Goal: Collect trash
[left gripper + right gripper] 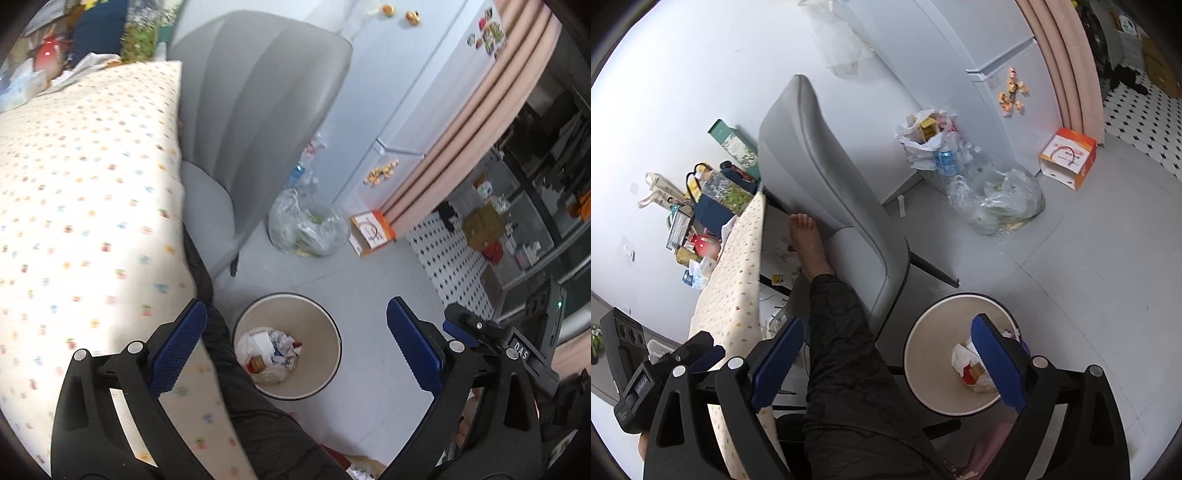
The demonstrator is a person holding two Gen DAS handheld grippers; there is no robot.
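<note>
A round beige trash bin [325, 332] stands on the grey floor beside the table; it also shows in the right wrist view [931, 350]. Crumpled paper, wrappers and a small jar [269, 350] lie inside it. My left gripper [295, 325] is open and empty, held high above the bin. My right gripper [886, 343] is open and empty too, above the bin's left side, its right finger [997, 365] covering part of the trash [964, 360]. The right gripper's body [532, 332] shows at the left wrist view's right edge.
A table with a dotted cloth [85, 206] is left of the bin, and a grey chair [258, 122] behind it. The person's leg [834, 354] and bare foot [807, 240] rest by the chair. Plastic bags of trash [1001, 199], an orange box [1069, 157] and a white fridge [997, 55] stand beyond.
</note>
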